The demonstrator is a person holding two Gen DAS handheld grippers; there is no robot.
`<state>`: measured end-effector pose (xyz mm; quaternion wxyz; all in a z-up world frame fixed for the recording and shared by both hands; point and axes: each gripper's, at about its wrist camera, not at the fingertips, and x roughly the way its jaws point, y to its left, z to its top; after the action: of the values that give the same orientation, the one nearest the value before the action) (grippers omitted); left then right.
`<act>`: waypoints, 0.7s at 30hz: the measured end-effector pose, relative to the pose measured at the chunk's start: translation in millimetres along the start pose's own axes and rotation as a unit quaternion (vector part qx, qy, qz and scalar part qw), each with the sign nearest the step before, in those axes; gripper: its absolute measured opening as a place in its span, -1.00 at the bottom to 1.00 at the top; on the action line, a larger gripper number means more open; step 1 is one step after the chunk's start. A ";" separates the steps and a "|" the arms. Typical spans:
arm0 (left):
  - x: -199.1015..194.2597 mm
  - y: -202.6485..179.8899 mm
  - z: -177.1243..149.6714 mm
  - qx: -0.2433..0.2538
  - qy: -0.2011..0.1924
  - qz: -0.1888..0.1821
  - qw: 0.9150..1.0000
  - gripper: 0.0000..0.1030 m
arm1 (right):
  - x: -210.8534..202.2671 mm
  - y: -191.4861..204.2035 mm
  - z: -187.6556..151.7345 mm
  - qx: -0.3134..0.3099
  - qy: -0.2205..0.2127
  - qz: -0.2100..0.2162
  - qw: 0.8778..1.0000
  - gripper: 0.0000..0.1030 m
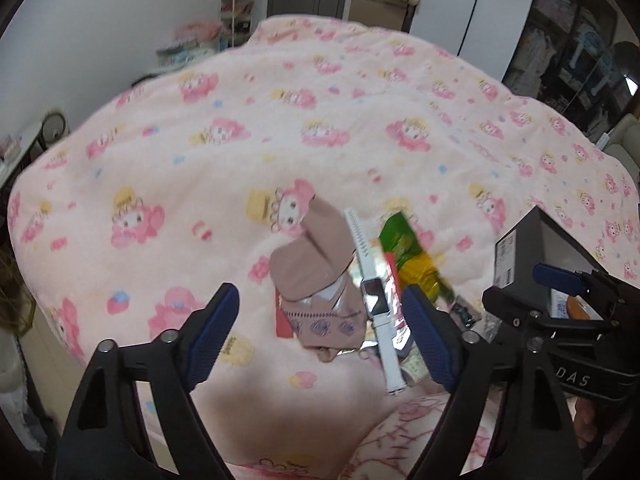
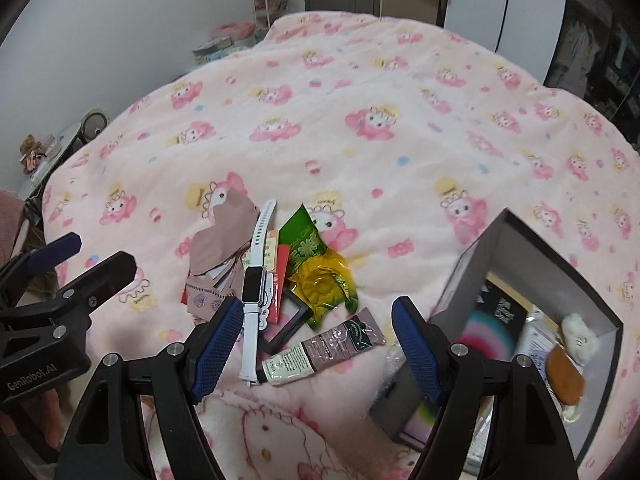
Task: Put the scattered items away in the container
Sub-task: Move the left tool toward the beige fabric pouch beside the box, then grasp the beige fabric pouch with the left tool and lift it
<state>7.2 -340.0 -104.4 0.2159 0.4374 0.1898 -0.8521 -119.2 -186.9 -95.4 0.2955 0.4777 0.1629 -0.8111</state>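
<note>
A heap of small items lies on the pink cartoon blanket (image 2: 360,152): a brown sock (image 2: 220,240), a white smartwatch (image 2: 254,286), a green and yellow packet (image 2: 320,276), a cream tube (image 2: 324,348) and a flat black case (image 2: 290,320). To the right stands the open grey box (image 2: 472,264) with an orange item and a white fluffy thing inside. My right gripper (image 2: 316,344) hangs open above the tube and watch strap. My left gripper (image 1: 322,336) is open over the sock (image 1: 316,276) and watch (image 1: 374,296), gripping nothing.
The box (image 1: 516,252) sits at the bed's right side, with my right gripper (image 1: 532,288) just in front of it. A side table (image 2: 52,152) stands left of the bed. Shelves and a doorway lie beyond the far edge.
</note>
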 end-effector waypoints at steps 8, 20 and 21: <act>68.2 21.4 -19.1 -0.034 0.087 -0.009 0.996 0.03 | 53.1 6.2 -2.0 0.004 0.047 0.052 0.998 -0.16; 119.1 18.2 -37.8 -0.061 0.154 -0.059 0.984 -0.62 | 88.4 19.5 1.8 0.008 0.083 0.070 0.994 -0.35; 115.6 15.7 -36.5 -0.054 0.149 -0.062 0.985 -0.88 | 89.1 20.6 1.2 0.008 0.085 0.072 0.994 -0.34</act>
<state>-20.8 -357.7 -222.1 0.1555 0.5344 0.2925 -0.7776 -139.8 -232.3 -172.1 0.3347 0.5576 0.1461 -0.7455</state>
